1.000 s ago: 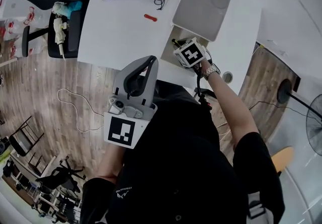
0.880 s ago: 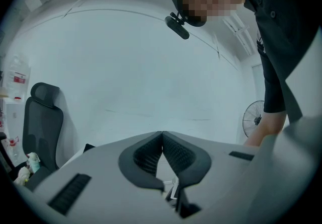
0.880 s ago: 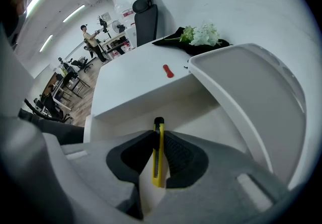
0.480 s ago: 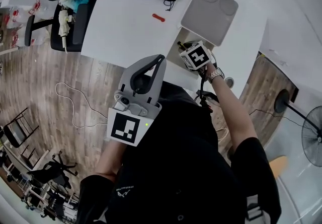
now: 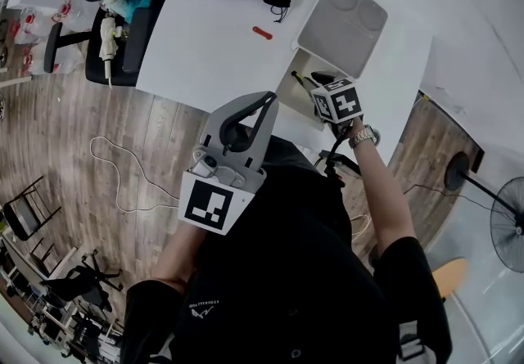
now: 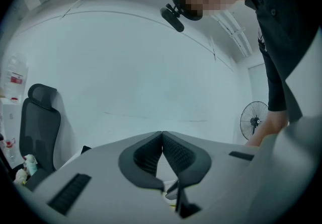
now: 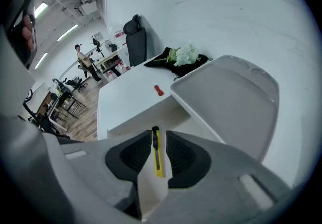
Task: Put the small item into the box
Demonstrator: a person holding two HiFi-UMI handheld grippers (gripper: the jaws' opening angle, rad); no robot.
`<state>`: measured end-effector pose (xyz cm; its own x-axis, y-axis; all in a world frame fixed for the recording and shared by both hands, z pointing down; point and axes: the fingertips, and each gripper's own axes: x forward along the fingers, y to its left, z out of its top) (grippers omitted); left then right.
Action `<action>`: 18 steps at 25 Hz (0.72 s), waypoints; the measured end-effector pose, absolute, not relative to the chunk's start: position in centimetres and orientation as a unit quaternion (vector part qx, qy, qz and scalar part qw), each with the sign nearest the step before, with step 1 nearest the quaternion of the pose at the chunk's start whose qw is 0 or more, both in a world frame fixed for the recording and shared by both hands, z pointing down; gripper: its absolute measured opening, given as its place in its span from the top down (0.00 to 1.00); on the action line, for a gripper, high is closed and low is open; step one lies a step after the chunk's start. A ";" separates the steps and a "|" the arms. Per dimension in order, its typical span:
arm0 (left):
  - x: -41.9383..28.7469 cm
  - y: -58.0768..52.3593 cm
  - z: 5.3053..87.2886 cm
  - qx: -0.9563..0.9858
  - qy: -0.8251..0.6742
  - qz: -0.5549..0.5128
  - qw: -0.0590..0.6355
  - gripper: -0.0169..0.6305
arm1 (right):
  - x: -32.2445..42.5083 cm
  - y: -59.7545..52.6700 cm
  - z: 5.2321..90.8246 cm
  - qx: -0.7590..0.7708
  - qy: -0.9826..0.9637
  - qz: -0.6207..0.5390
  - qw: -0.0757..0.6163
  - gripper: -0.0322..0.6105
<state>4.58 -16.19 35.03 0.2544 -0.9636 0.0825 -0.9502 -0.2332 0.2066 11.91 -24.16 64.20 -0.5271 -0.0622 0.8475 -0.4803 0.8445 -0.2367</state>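
One slim yellow utility knife (image 7: 157, 157) with a black tip is pinched between the two jaws of the right gripper (image 7: 159, 142). Just beyond and below the jaws is one open white box (image 7: 146, 115), its one grey lid (image 7: 231, 97) raised behind it. Farther out, one small red item (image 7: 158, 89) lies on the white tabletop (image 7: 126, 97), apart from the box. The left gripper (image 6: 162, 140) has its two jaws pressed together, empty, facing a white wall.
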 end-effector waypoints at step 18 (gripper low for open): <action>7.7 -14.6 34.4 0.835 -0.539 -0.035 0.103 0.97 | 14.2 -22.5 50.4 0.254 -0.899 0.253 0.250 0.94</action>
<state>7.67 -14.56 34.39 0.4158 -0.9079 0.0532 -0.8936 -0.3970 0.2095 14.23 -22.55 50.35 -0.7451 -0.3313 0.5788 -0.5842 0.7429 -0.3268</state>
